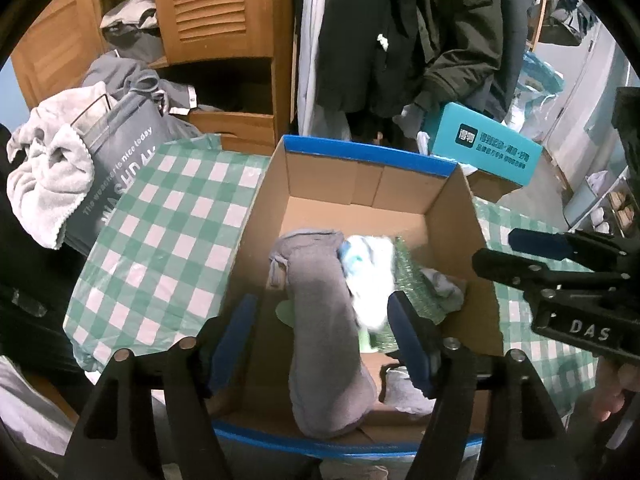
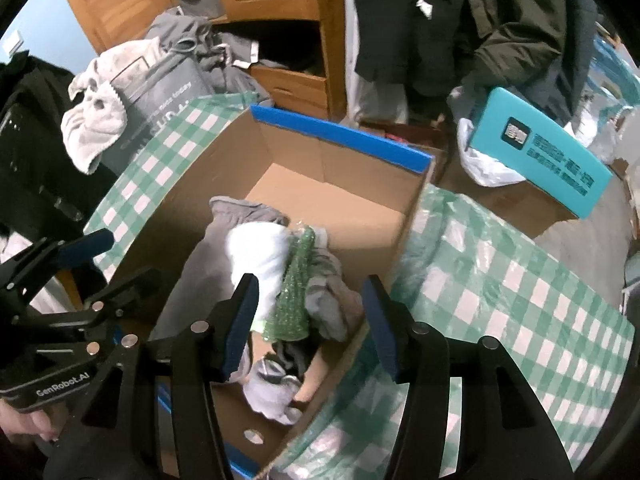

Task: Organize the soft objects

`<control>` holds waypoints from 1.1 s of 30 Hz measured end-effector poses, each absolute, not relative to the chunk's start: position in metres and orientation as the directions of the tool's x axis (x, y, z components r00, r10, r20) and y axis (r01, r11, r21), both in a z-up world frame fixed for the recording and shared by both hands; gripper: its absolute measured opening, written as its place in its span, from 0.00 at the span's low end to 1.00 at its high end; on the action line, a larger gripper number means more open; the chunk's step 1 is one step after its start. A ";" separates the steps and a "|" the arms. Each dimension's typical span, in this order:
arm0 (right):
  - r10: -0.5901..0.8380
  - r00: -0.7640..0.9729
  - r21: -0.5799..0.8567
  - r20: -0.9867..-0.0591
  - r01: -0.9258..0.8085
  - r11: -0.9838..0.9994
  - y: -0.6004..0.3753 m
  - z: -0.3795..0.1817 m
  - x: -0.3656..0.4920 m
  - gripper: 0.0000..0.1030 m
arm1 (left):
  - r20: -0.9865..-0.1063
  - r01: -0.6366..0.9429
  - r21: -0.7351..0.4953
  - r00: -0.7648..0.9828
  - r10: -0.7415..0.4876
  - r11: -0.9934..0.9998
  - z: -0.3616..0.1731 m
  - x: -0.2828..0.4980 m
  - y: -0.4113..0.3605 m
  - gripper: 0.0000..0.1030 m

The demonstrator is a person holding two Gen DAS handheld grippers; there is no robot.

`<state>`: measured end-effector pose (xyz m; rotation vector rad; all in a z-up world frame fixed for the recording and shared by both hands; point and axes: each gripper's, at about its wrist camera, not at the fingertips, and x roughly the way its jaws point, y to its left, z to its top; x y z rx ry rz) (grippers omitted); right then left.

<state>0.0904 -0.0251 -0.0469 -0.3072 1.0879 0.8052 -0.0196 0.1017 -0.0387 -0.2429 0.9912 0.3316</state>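
Both grippers hang over the open cardboard box [image 1: 448,216], and both are released, fingers spread with nothing between them. The left gripper [image 1: 324,340] straddles the near end of a long grey sock-like piece [image 1: 320,320], whose long axis runs straight away from it toward the far wall, so it lies nearly in line with the fingers. The right gripper [image 2: 310,324] sits directly above the glittery green cone tree [image 2: 294,296], which lies with its base toward the gripper and its tip pointing away. That makes the right hand the nearer one to the tree and to the white soft bundle [image 2: 256,256] just beside it.

The left tool reads "GenRobot.AI"; the right one shows "DAS". Farther off, on the checked green cloth's [image 1: 160,240] left, a grey bag [image 1: 120,176] says "The weather is nice today". Beyond, a teal box [image 1: 488,148] carries Chinese print too small to read.
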 end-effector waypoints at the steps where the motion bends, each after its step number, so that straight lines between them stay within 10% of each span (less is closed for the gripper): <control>1: 0.432 0.228 0.154 -0.873 -0.711 0.686 -0.027 -0.044 0.090 0.55 | -0.846 -0.378 -0.049 0.507 0.163 0.924 -0.037 -0.020 0.101 0.69; 33: 0.469 0.403 0.097 -0.786 -0.670 0.736 -0.123 0.005 0.070 0.64 | -0.779 -0.315 0.022 0.589 0.214 0.949 0.013 -0.017 0.046 0.80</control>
